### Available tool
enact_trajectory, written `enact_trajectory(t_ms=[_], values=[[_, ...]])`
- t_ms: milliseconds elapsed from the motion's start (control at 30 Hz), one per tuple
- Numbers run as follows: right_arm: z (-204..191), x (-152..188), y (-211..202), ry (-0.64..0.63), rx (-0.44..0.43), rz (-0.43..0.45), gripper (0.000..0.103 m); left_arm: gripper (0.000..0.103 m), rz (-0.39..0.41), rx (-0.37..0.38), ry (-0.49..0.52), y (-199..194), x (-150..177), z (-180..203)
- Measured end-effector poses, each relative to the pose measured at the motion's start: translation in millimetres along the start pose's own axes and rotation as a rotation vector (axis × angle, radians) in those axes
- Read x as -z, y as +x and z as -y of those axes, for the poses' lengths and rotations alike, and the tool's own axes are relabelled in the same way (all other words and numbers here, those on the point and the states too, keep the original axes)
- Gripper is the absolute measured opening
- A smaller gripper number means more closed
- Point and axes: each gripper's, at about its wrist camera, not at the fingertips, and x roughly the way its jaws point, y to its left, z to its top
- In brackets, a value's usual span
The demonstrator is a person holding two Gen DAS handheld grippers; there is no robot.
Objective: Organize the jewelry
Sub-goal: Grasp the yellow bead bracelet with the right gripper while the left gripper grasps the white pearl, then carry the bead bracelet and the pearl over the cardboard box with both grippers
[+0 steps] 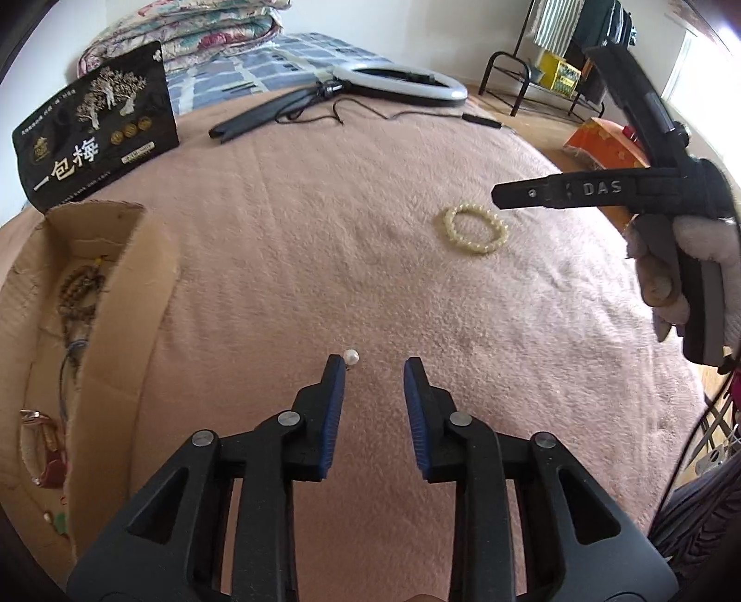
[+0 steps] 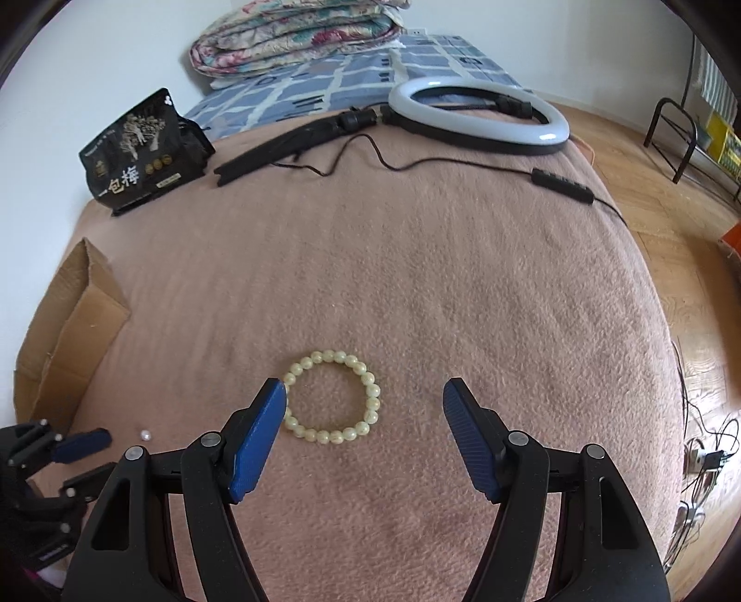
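Note:
A small white pearl earring (image 1: 351, 356) lies on the pink blanket just past the tip of my left finger; my left gripper (image 1: 375, 363) is open and empty. The pearl also shows in the right wrist view (image 2: 146, 435), beside the left gripper (image 2: 78, 458). A cream bead bracelet (image 2: 333, 398) lies flat on the blanket between and ahead of my open, empty right gripper (image 2: 366, 393), its left edge touching or under the left finger. The bracelet (image 1: 474, 228) and the right gripper (image 1: 505, 194) above it show in the left wrist view.
An open cardboard box (image 1: 116, 296) at the left holds several jewelry pieces, with brown beads (image 1: 83, 287). A black snack bag (image 1: 97, 125), a ring light (image 2: 477, 116) with stand and cable, and folded quilts (image 2: 296, 37) lie at the back. The bed edge and wooden floor (image 2: 685, 259) are on the right.

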Motion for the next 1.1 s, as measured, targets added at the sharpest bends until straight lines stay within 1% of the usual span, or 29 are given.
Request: enact_trajectory(t_ms=[67,200,233,267,300,367,400,433,633,700,767,833,1100], values=[[1.1,0.7,4.8,-0.001,-0.006,-0.015,0.056,0.026,-0.007,-0.004,-0.005,7.1,-0.2,-1.4],[0.4,1.2,12.7,-0.003,-0.026,-0.032,0.050,0.026,-0.014,-0.016,-0.012,17.2,-1.4,-6.7],[-0.2,1.4,14.9,-0.004,-0.030,-0.037,0.047,0.025,-0.015,-0.014,-0.015,18.6,-2.0,-7.9],[-0.8,1.7,17.3,-0.005,-0.033,-0.043,0.043,0.022,-0.016,-0.012,-0.017,20.3,-2.6,-8.8],[-1.1,2.1,19.3,-0.006,-0.035,-0.047,0.042,0.019,-0.019,-0.012,-0.016,21.8,-3.3,-9.4],[-1.6,2.5,23.4,-0.008,-0.031,-0.056,0.039,0.018,-0.024,-0.011,-0.010,25.4,-3.3,-9.5],[-1.7,3.0,25.5,-0.008,-0.030,-0.059,0.039,0.014,-0.027,-0.011,-0.006,27.3,-3.5,-9.3],[-1.8,3.4,27.6,-0.008,-0.028,-0.064,0.038,0.013,-0.033,-0.011,-0.001,29.6,-3.0,-8.9],[-3.0,3.5,36.8,-0.012,0.000,-0.076,0.033,0.008,-0.038,-0.013,0.015,33.9,-0.7,-8.8],[-4.4,3.4,37.8,-0.021,0.021,-0.075,0.026,0.007,-0.036,-0.010,0.014,33.5,-0.1,-9.7],[-5.6,3.8,38.8,-0.036,0.042,-0.073,0.012,0.007,-0.034,-0.008,0.013,33.2,0.6,-9.9],[-6.0,4.9,38.5,-0.047,0.052,-0.069,0.007,0.007,-0.032,-0.007,0.015,32.9,0.9,-9.7],[-8.6,4.0,30.5,-0.038,0.056,-0.025,0.006,0.007,-0.023,-0.010,0.010,28.1,0.1,-11.9]])
